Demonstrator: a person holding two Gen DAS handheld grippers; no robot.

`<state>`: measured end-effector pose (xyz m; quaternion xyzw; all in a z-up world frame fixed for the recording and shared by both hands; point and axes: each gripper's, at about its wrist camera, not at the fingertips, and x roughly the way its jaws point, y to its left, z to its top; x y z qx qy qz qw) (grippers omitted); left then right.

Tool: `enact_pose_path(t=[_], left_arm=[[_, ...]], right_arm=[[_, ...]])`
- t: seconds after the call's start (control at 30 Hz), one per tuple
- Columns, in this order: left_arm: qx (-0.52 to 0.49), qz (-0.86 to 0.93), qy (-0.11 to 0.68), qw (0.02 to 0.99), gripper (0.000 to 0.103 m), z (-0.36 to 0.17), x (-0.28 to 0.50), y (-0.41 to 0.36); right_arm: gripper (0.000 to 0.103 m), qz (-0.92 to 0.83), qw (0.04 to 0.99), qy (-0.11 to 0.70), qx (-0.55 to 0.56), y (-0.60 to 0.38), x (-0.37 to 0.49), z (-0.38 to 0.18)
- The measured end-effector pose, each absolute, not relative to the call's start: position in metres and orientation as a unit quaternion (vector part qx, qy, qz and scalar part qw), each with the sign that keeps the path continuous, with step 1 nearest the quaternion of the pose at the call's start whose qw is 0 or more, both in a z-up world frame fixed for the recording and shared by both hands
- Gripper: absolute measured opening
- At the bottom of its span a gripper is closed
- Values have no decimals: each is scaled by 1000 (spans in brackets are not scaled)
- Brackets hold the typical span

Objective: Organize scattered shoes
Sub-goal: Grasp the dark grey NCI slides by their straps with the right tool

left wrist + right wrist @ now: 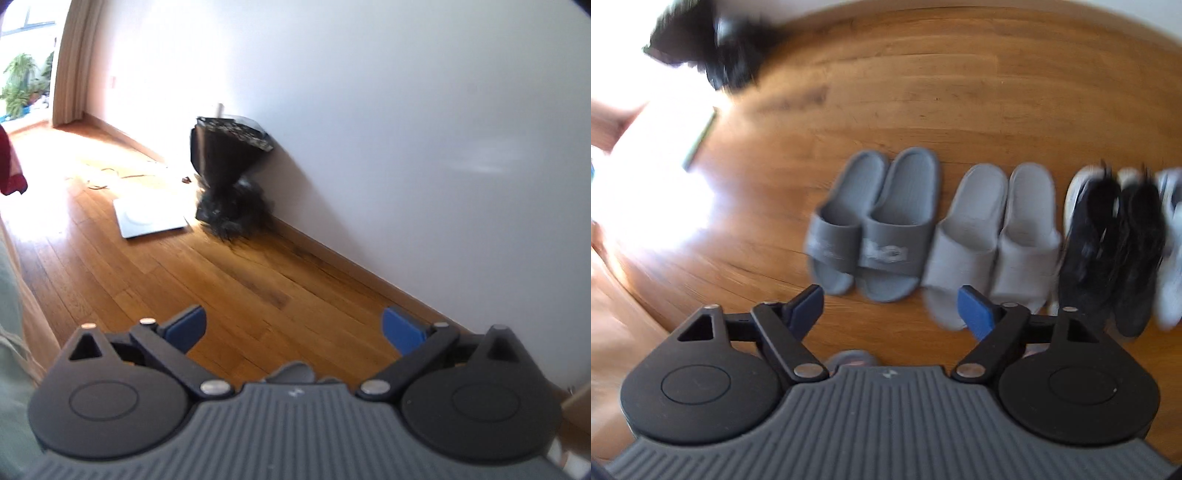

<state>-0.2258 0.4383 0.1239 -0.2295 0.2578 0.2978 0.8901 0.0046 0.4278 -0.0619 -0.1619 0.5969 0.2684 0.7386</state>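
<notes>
On the wooden floor [923, 92] your slippers [875, 225] looked light and soft; take a strap. Both hand-held grippers, left [293, 328] and right [892, 308], gaped empty.

Wood floor, rubbery slides, plastic grippers

Floor [923, 92]: varnished wood planks, glossy w/ glare. Dark grey slides [873, 225] & light grey slides [993, 236]: smooth matt foam/rubber look. Black sneakers [1112, 240]: cloth-like, rough, blurred. Right gripper [890, 306] & left gripper [293, 328]: matt black plastic, blue pads, ribbed grey body, shiny metal pins. Wall [406, 110]: matt paint.
</notes>
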Motion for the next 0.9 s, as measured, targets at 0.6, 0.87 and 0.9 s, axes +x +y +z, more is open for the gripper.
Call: enact_pose_path(t=[0.6, 0.87, 0.9], left_arm=[[-253, 299, 310, 866, 103, 54, -212, 469], [-266, 287, 310, 866, 103, 52, -206, 484], [-264, 283, 310, 868, 103, 52, -204, 484]], right_arm=[[84, 477, 673, 270, -497, 575, -112, -301], [86, 492, 679, 303, -453, 551, -77, -279], [89, 490, 683, 309, -446, 549, -73, -276]])
